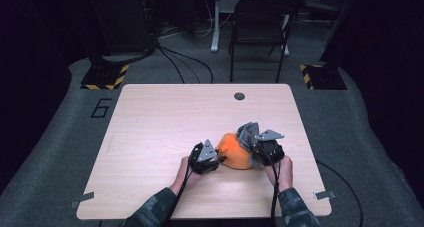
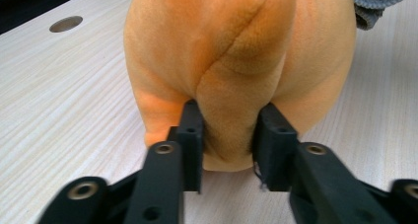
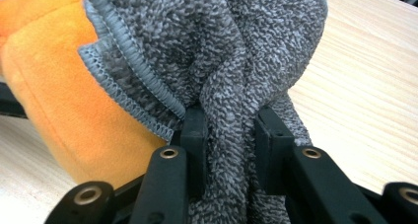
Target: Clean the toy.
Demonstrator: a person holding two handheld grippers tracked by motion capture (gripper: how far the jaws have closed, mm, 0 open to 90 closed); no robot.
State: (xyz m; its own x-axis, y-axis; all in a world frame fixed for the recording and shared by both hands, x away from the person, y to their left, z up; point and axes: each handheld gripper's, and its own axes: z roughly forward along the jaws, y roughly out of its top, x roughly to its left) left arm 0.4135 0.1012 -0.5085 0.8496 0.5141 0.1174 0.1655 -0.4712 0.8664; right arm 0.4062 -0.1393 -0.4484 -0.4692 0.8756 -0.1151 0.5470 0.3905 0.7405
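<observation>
An orange plush toy (image 1: pixel 235 149) lies on the wooden table (image 1: pixel 165 122), near its front right. My left gripper (image 1: pixel 216 160) is at the toy's left side, shut on a bulge of its orange plush (image 2: pixel 231 115). A grey terry cloth (image 1: pixel 247 133) rests against the toy's right side. My right gripper (image 1: pixel 256 149) is shut on a bunched fold of that grey cloth (image 3: pixel 231 130), with the orange toy (image 3: pixel 54 95) just behind and left of it in the right gripper view.
A round cable hole (image 1: pixel 239 96) sits near the table's far edge. A black folding chair (image 1: pixel 260 27) stands behind the table on the grey floor. Yellow-and-black striped bases (image 1: pixel 106 77) flank the far corners.
</observation>
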